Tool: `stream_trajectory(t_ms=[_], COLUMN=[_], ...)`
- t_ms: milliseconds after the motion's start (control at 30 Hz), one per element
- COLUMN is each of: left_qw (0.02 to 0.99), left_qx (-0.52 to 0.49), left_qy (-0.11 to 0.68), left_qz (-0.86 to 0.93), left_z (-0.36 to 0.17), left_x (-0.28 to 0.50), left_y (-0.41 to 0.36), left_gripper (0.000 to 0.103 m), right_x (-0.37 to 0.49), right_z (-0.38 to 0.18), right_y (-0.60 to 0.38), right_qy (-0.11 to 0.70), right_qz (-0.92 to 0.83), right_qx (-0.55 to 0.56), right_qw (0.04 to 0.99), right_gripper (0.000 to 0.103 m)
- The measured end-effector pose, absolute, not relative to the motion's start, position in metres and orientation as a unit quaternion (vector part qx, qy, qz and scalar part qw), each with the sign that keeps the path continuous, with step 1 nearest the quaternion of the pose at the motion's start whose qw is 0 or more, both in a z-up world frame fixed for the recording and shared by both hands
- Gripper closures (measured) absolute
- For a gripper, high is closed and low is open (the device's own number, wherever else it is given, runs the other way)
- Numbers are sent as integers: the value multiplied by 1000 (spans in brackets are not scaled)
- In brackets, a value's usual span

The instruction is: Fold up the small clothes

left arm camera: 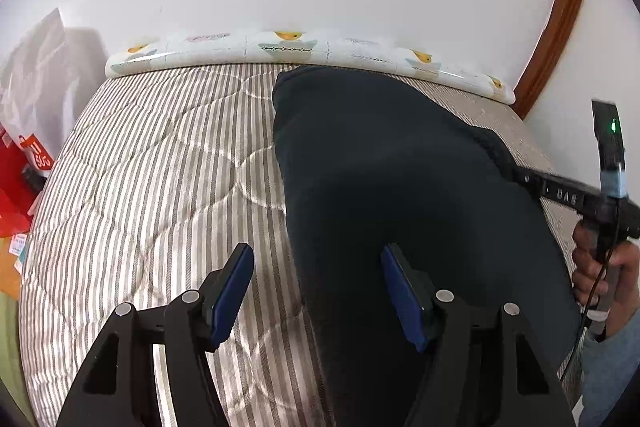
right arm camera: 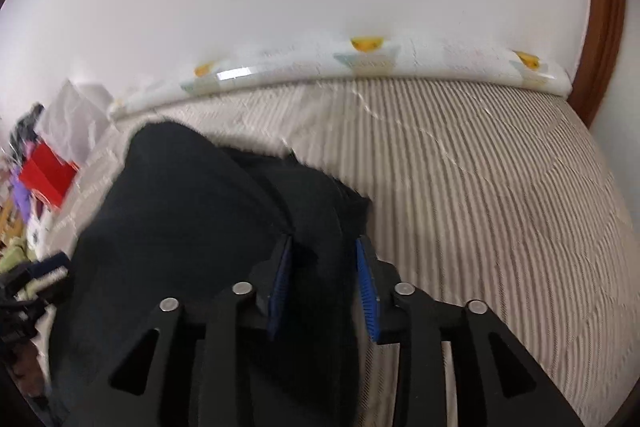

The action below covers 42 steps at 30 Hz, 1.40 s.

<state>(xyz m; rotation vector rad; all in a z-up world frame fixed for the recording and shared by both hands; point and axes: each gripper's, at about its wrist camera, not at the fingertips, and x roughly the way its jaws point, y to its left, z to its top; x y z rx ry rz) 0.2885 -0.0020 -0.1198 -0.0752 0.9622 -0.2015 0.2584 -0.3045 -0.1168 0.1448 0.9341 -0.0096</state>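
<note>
Two weak spots, both at the edges of the dark garment (left arm camera: 400,187). Lies lengthwise on the striped quilt (left arm camera: 160,167) of the bed, far end just short of the duck-print bolster (left arm camera: 288,47), rest stretching away from the bolster toward the cameras. Left gripper (left arm camera: 316,253) hangs at the end far from the bolster, fingers released and well apart, one over dark cloth, the other over bare quilt, straddling the garment's side edge and pressing on nothing. Right gripper (right arm camera: 323,243) sits at the opposite side edge, closer to the bolster, with a raised ridge of dark cloth between its fingers; cannot tell through the blur whether clenched on that ridge or merely flanking it. First likely failure: a loose or shallow hold on the right, letting the ridge slide out on the lift and dropping the fold halfway. Second: catching only the top layer on the right, since the cloth looks doubled there, and so peeling the layers apart instead of carrying them over together. Third: closing the left fingers as placed and pinching quilt along with garment, dragging the bedding and skewing the crease. Also worth guarding against: pulling one side while the other stays free, swinging the whole piece crooked relative to the bolster.
</note>
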Motion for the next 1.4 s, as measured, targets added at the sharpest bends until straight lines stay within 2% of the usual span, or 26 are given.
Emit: stream_trajectory(t_ms=[333, 533, 633, 767, 833, 1167, 1200, 1267, 1333, 1400], left_qw=[882, 883, 885, 886, 885, 896, 898, 903, 907, 912], left_qx=[-44, -40, -33, -37, -40, -33, -32, -35, -36, -33], left_qy=[457, 455, 453, 451, 452, 435, 430, 421, 412, 402], left_qz=[-103, -104, -103, -99, -101, -89, -86, -80, -77, -69], left_z=[-114, -110, -109, -107, -107, -87, -82, -70, -58, -49], left_x=[239, 205, 191, 177, 172, 135, 131, 120, 108, 96], left_y=[1, 2, 0, -1, -2, -12, -14, -16, -18, -20], left_gripper=[40, 40, 40, 40, 40, 40, 40, 40, 36, 34], right_x=[167, 129, 112, 97, 95, 56, 51, 39, 25, 9], right_z=[-100, -119, -124, -122, -124, -96, -90, -76, -62, -47], right_y=[-303, -293, -301, -308, -307, -285, -283, -279, -274, -266], right_qy=[418, 438, 433, 419, 415, 413, 411, 403, 390, 371], right_qz=[-10, -17, -23, 2, 5, -74, -81, -95, -99, -105], right_qx=[91, 89, 117, 168, 165, 77, 75, 74, 72, 67], right_qw=[904, 895, 894, 892, 895, 905, 905, 907, 913, 920], right_gripper=[65, 65, 71, 72, 92, 89, 86, 69, 39, 31])
